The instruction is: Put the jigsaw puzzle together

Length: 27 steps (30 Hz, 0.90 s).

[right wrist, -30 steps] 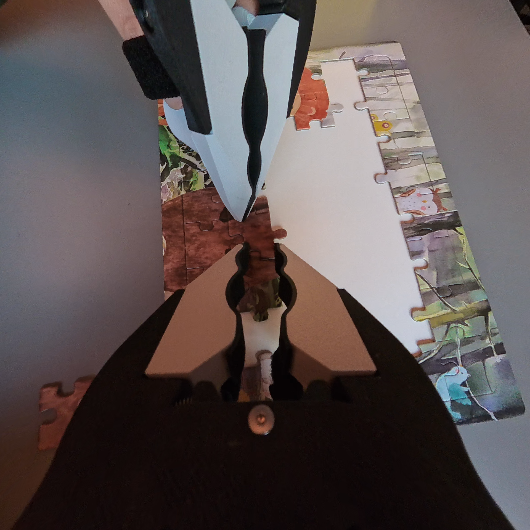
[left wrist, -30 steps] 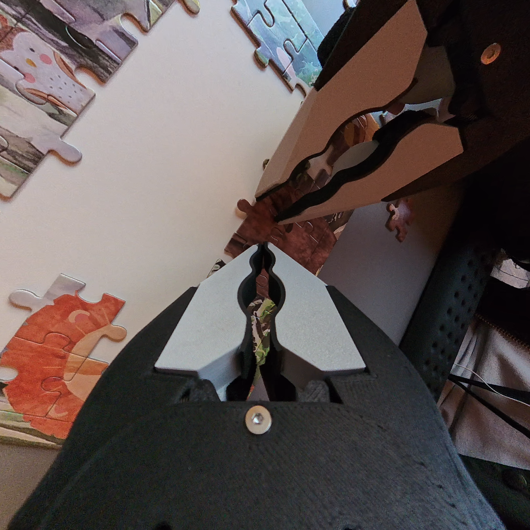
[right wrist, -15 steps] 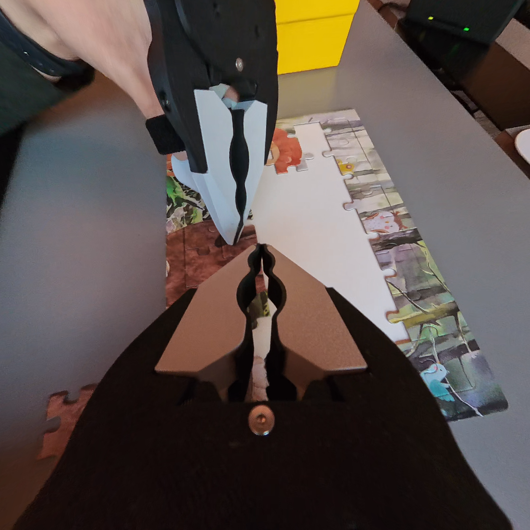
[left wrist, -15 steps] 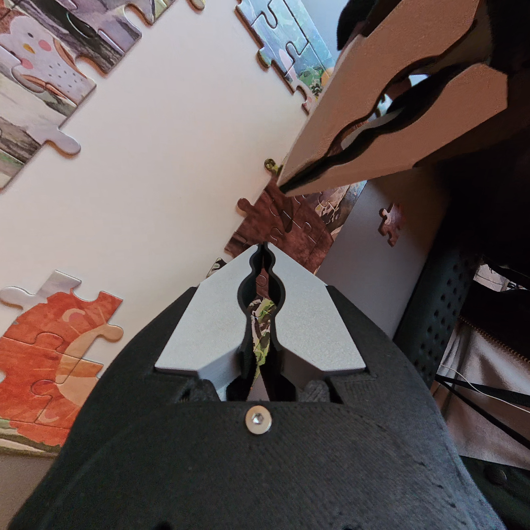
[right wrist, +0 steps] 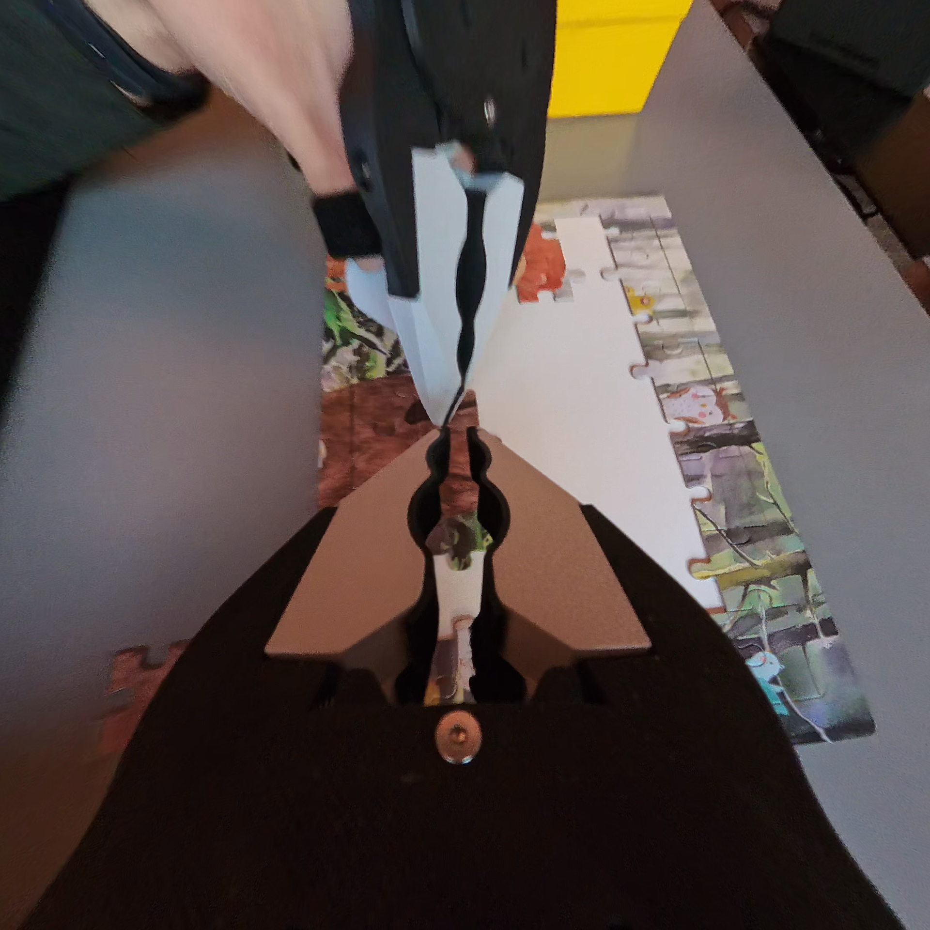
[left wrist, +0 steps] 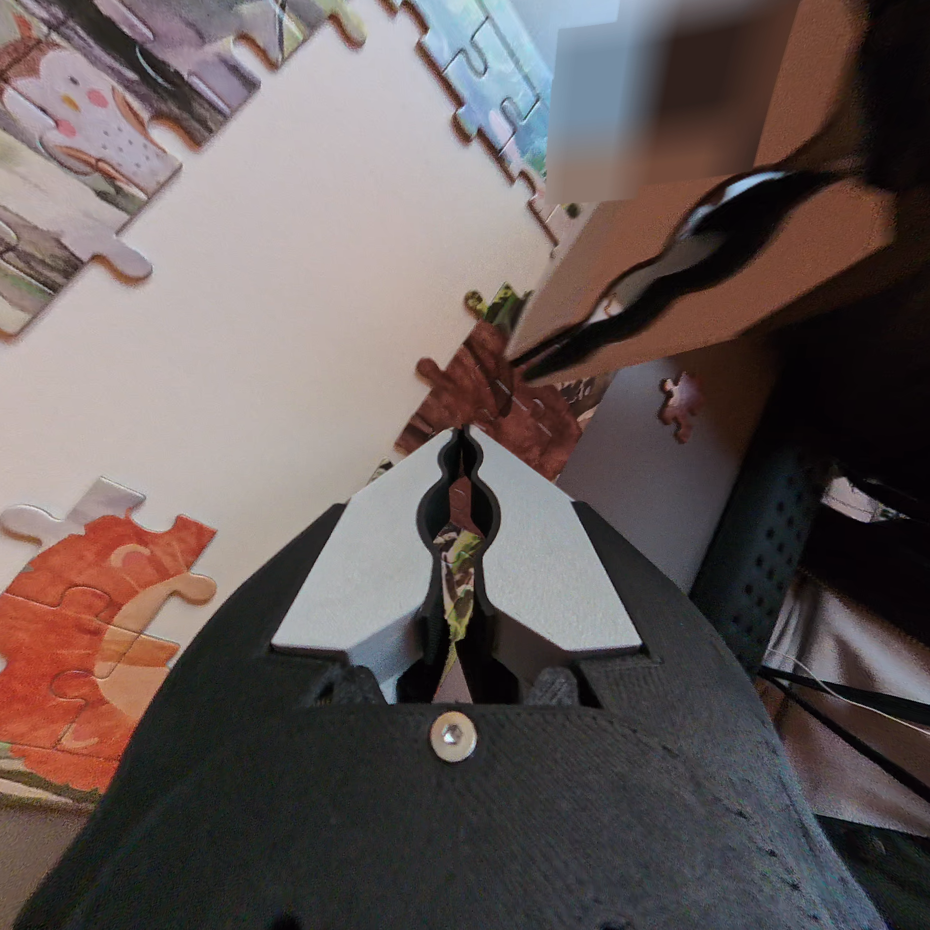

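Observation:
The jigsaw puzzle (right wrist: pixel 568 402) lies on a grey table, with a bare white middle and picture pieces round its edges. My left gripper (left wrist: pixel 462 428) is shut and empty, its tips over the brown patch (left wrist: pixel 473 397) at the puzzle's near corner. My right gripper (right wrist: pixel 455 430) is all but shut, with a thin slit at the tips, and holds nothing. In the left wrist view its tips (left wrist: pixel 518 365) rest on or just above the same brown pieces. The two grippers meet tip to tip; the left one (right wrist: pixel 453 417) points down from above. A loose brown piece (right wrist: pixel 136 674) lies off the puzzle, and shows in the left wrist view too (left wrist: pixel 679 402).
An orange animal section (left wrist: pixel 85 629) fills one puzzle corner. A yellow box (right wrist: pixel 604 65) stands at the table's far end. A person's hand (right wrist: pixel 282 75) holds the left gripper. A black perforated chair (left wrist: pixel 755 553) stands past the table edge.
My right gripper lifted off the brown pieces half a second ago and has come back down onto them. Its jaws went from slightly apart to shut to a thin slit. The left gripper stayed put.

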Available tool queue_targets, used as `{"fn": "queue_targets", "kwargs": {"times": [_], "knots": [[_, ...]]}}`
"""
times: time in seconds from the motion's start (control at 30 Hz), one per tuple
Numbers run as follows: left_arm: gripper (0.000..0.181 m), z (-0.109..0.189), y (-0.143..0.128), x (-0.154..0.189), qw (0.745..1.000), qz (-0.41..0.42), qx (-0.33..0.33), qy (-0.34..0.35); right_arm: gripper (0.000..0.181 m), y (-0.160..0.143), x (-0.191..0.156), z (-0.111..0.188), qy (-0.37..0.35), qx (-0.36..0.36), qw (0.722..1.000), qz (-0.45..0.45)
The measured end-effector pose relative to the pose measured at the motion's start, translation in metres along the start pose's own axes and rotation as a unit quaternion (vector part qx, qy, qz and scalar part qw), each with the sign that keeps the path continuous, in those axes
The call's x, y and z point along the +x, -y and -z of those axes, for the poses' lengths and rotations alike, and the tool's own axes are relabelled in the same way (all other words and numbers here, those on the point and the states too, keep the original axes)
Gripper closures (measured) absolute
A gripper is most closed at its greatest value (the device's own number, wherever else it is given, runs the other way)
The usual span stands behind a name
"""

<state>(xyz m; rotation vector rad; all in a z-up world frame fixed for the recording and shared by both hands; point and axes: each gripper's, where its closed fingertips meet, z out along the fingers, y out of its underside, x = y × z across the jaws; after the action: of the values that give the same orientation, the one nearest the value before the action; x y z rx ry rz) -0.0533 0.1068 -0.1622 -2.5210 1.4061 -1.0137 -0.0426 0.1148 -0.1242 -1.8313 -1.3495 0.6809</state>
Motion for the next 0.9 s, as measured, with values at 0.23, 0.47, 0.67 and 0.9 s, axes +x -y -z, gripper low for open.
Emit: {"fn": "queue_targets", "kwargs": {"times": [0.23, 0.47, 0.67, 0.9], "knots": [[0.181, 0.000, 0.000, 0.001, 1.000, 0.006, 0.000, -0.015, 0.145, 0.023, -0.049, 0.061, 0.008, -0.007, 1.000, 0.027], [0.181, 0.021, 0.010, 0.006, 0.999, 0.001, 0.036, -0.017, 0.128, -0.089, -0.108, 0.064, 0.006, -0.129, 0.992, 0.013], [0.181, 0.033, 0.015, 0.008, 0.998, 0.003, 0.053, -0.023, 0.159, -0.091, -0.123, 0.068, 0.022, -0.105, 0.994, -0.019], [0.181, 0.049, 0.021, 0.009, 0.996, 0.013, 0.080, -0.038, 0.172, -0.089, -0.116, 0.070, 0.019, -0.121, 0.992, -0.024]]}}
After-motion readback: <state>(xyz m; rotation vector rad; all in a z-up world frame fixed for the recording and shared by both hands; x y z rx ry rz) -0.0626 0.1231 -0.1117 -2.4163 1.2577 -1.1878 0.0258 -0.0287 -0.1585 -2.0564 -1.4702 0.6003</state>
